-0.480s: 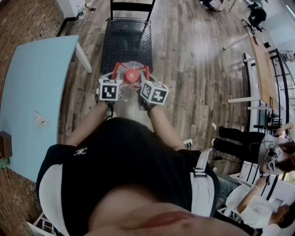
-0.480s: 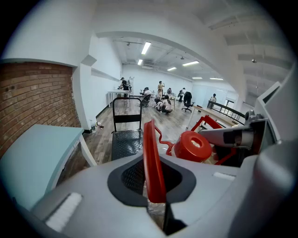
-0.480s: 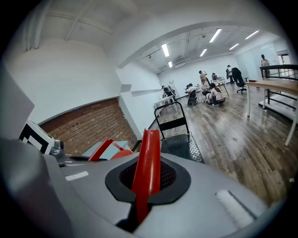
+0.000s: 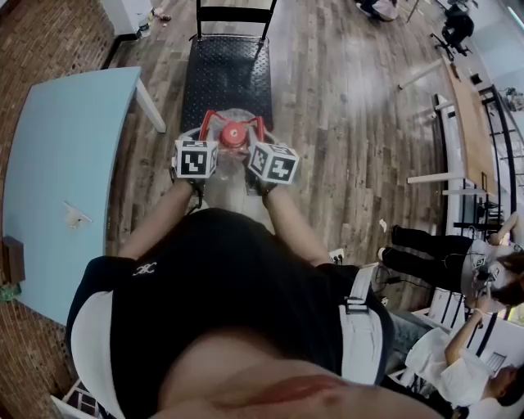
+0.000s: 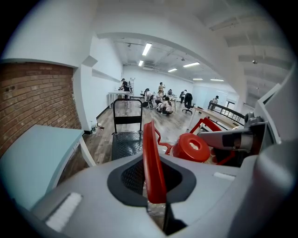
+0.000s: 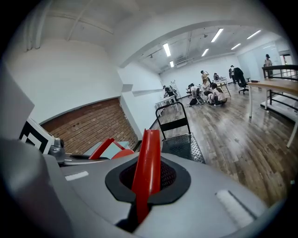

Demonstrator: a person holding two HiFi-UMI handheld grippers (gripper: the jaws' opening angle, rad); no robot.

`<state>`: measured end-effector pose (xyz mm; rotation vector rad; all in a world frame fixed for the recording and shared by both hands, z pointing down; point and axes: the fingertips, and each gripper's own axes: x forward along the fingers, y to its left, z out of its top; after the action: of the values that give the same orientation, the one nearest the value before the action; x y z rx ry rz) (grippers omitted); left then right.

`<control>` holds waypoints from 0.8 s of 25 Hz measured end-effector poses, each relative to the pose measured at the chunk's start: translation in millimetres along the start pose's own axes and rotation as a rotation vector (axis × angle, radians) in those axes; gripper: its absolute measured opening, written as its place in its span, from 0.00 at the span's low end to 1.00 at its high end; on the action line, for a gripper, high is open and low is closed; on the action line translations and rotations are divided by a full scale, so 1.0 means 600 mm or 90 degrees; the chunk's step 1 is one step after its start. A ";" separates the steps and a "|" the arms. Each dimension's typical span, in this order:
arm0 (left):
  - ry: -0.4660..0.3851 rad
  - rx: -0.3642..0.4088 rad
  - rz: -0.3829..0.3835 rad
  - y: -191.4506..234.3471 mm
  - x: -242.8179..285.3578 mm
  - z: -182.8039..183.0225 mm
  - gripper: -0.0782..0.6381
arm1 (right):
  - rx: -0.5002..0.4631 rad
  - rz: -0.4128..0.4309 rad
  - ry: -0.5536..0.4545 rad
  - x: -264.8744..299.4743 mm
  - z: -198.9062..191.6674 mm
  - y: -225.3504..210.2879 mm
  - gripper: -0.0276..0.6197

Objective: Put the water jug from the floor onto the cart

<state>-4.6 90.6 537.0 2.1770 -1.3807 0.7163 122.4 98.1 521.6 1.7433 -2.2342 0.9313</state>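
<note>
The clear water jug (image 4: 234,119) with a red cap (image 4: 233,135) and red handles (image 4: 211,119) hangs between my two grippers, just in front of the black cart deck (image 4: 227,74). My left gripper (image 5: 156,195) is shut on the jug's left red handle (image 5: 151,162); the red cap (image 5: 192,147) shows to its right. My right gripper (image 6: 142,195) is shut on the other red handle (image 6: 147,162). In the head view both marker cubes sit side by side at the jug, the left gripper (image 4: 196,158) and the right gripper (image 4: 273,163).
A light blue table (image 4: 61,176) stands at the left beside a brick wall (image 4: 49,33). The cart's upright push bar (image 4: 233,12) is at its far end. Wood floor (image 4: 352,123) lies to the right, and people sit at the lower right (image 4: 458,262).
</note>
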 end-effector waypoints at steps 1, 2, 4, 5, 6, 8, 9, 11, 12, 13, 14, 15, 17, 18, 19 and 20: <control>-0.001 0.000 0.000 0.001 -0.001 0.001 0.15 | 0.002 0.000 -0.002 0.000 0.000 0.001 0.07; -0.003 0.000 0.001 0.003 -0.002 0.000 0.15 | 0.004 0.001 -0.004 0.000 0.000 0.002 0.07; -0.006 -0.003 0.000 0.007 -0.002 0.000 0.15 | 0.007 0.002 -0.006 0.002 0.000 0.004 0.07; -0.007 -0.007 -0.001 0.009 -0.002 0.001 0.15 | 0.007 0.001 -0.005 0.005 0.001 0.005 0.07; -0.008 -0.010 -0.002 0.012 -0.002 0.001 0.15 | 0.005 0.001 -0.003 0.007 0.002 0.009 0.07; -0.009 -0.014 -0.001 0.019 -0.004 -0.004 0.15 | 0.000 0.002 0.002 0.011 0.000 0.018 0.07; -0.009 -0.017 -0.002 0.024 -0.005 -0.007 0.15 | -0.003 0.002 0.004 0.013 -0.002 0.022 0.07; -0.007 -0.025 -0.006 0.035 -0.003 -0.013 0.15 | -0.006 0.000 0.008 0.021 -0.006 0.029 0.07; -0.007 -0.026 -0.008 0.042 -0.003 -0.014 0.15 | -0.007 -0.001 0.011 0.026 -0.008 0.033 0.07; -0.007 -0.027 -0.010 0.048 -0.003 -0.014 0.15 | -0.007 -0.002 0.014 0.031 -0.010 0.038 0.07; -0.006 -0.027 -0.013 0.054 -0.003 -0.014 0.15 | -0.008 -0.003 0.017 0.037 -0.013 0.043 0.07; -0.006 -0.029 -0.016 0.060 -0.002 -0.014 0.15 | -0.007 -0.006 0.021 0.043 -0.014 0.047 0.07; -0.003 -0.033 -0.024 0.071 0.002 -0.015 0.15 | -0.007 -0.011 0.032 0.055 -0.017 0.052 0.07; -0.001 -0.035 -0.029 0.077 0.004 -0.016 0.15 | -0.006 -0.013 0.036 0.062 -0.019 0.056 0.07; 0.000 -0.035 -0.034 0.084 0.006 -0.016 0.15 | -0.005 -0.014 0.040 0.070 -0.021 0.060 0.07; 0.001 -0.035 -0.041 0.091 0.007 -0.016 0.15 | -0.003 -0.015 0.044 0.077 -0.023 0.065 0.07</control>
<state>-54.6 72.5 553.0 2.1666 -1.3076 0.6484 68.8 72.9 540.5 1.7052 -2.1669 0.9653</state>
